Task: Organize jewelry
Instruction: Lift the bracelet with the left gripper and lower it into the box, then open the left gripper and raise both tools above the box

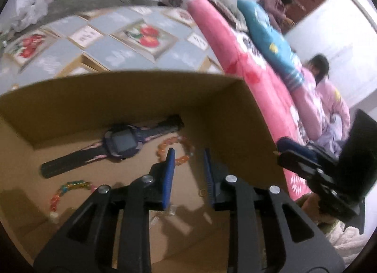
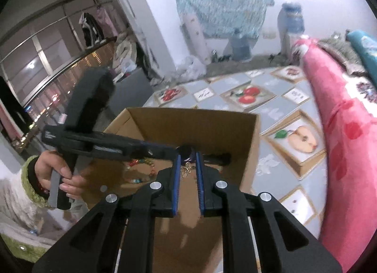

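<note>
- Cardboard box (image 1: 132,98) sat on the patterned floor (image 1: 113,53) beside a pink quilt (image 1: 247,65). Inside lay a dark watch (image 1: 113,148), an orange bead bracelet (image 1: 175,152) and a multicoloured bead bracelet (image 1: 68,190).
- Left gripper (image 1: 189,155) hung over the box floor, jaws spread, nothing between them.
- Right gripper (image 2: 188,162) pinched a small gold butterfly charm (image 2: 186,169) above the box.
- Risk: the charm looked thinly caught near the tips; a jolt could drop it outside. The two grippers were close and might collide.
- Only the right view showed the charm and the hand (image 2: 59,178); only the left showed the watch clearly.
</note>
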`<state>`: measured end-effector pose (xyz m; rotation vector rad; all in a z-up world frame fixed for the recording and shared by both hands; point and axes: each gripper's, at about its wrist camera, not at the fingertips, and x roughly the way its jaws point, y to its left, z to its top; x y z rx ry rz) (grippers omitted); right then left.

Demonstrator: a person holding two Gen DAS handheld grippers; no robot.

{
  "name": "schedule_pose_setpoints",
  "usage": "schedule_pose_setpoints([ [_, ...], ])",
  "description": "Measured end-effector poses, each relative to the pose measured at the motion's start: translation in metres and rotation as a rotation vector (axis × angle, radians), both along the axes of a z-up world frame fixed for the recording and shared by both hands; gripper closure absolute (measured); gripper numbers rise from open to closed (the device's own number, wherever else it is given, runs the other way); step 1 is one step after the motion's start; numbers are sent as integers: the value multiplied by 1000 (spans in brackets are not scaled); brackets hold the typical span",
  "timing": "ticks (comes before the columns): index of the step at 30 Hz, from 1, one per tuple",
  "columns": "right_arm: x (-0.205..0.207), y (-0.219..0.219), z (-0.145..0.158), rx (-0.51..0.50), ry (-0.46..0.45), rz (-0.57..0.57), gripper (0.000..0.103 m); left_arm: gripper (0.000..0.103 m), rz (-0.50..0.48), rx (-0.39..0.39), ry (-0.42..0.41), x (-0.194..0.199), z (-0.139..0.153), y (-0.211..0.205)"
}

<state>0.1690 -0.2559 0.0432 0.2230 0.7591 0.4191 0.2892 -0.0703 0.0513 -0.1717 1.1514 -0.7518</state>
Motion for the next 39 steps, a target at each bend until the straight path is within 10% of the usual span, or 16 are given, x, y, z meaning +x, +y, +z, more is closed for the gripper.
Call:
schedule_pose_setpoints([
  [12,80,87,-49,-243,393,150,89,48,221,6,-217,-80,40,107],
  [24,41,45,-7,-115,286,4,87,31,370,8,-287,-120,43,171],
  [30,-15,-6,25,-16,173,-191,64,20,426,60,-286,-117,31,181],
  [39,-55,-37,-40,165,342,-310,52,20,415,-24,-91,-104,-10,169],
])
